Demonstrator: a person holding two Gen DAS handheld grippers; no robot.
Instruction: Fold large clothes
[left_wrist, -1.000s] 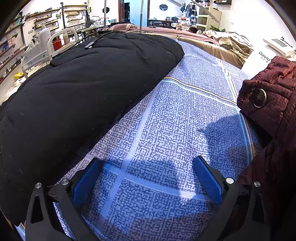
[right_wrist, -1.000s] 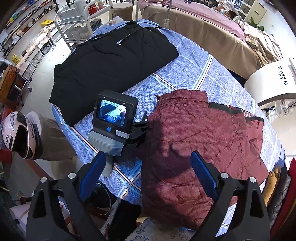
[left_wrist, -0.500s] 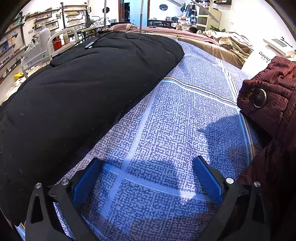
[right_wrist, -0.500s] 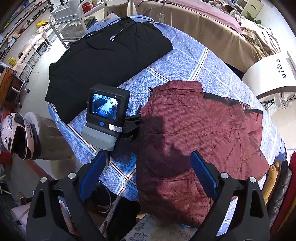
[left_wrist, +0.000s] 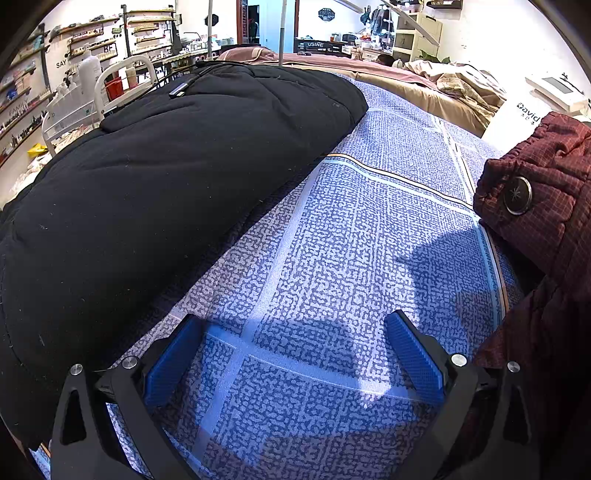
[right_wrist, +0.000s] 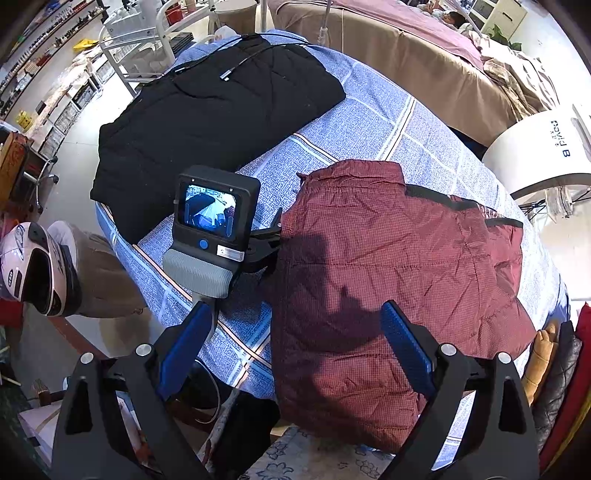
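I see the big blue checked bed (right_wrist: 373, 122) with a folded black coat (right_wrist: 207, 122) and a folded red coat (right_wrist: 388, 280) lying side by side, my left gripper (left_wrist: 293, 356) resting between them and my right gripper (right_wrist: 293, 349) up above, both jaws spread wide and holding nothing.

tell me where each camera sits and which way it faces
Left wrist: low over the blue sheet, looking along the bed between black jacket and maroon jacket; own open left claw shows.
Right wrist: high, looking down; own open right claw and the left unit's screen show.
Shared: both jackets, sheet.
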